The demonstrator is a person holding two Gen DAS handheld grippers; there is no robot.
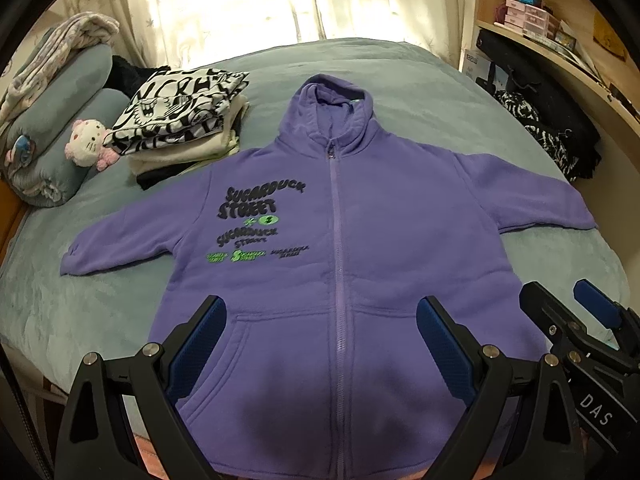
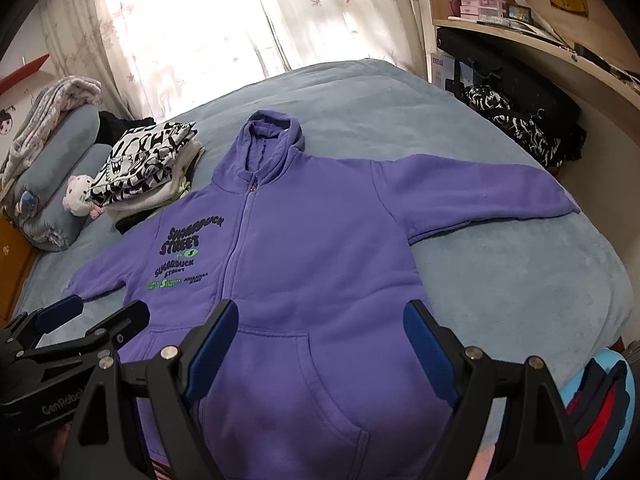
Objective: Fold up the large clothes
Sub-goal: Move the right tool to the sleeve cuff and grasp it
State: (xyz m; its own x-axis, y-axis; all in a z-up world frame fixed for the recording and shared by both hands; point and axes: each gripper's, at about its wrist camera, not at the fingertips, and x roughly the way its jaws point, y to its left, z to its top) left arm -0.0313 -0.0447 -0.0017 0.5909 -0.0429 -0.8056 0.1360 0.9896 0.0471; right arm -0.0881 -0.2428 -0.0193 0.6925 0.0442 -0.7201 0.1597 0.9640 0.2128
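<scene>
A purple zip hoodie (image 1: pixel 360 240) with black and green print lies flat, front up, on the blue bed, both sleeves spread out and the hood toward the curtains. It also shows in the right wrist view (image 2: pixel 304 264). My left gripper (image 1: pixel 320 320) is open and empty, above the hoodie's hem over the left pocket. My right gripper (image 2: pixel 320 328) is open and empty, above the hem over the right pocket. The right gripper also shows in the left wrist view (image 1: pixel 560 304), and the left gripper in the right wrist view (image 2: pixel 104 308).
A stack of folded clothes (image 1: pixel 180 120) with a black-and-white top piece sits left of the hood, beside a plush toy (image 1: pixel 86 142) and rolled bedding (image 1: pixel 52 120). Dark patterned clothes (image 1: pixel 548 136) lie at the bed's right edge under a shelf (image 1: pixel 560 52).
</scene>
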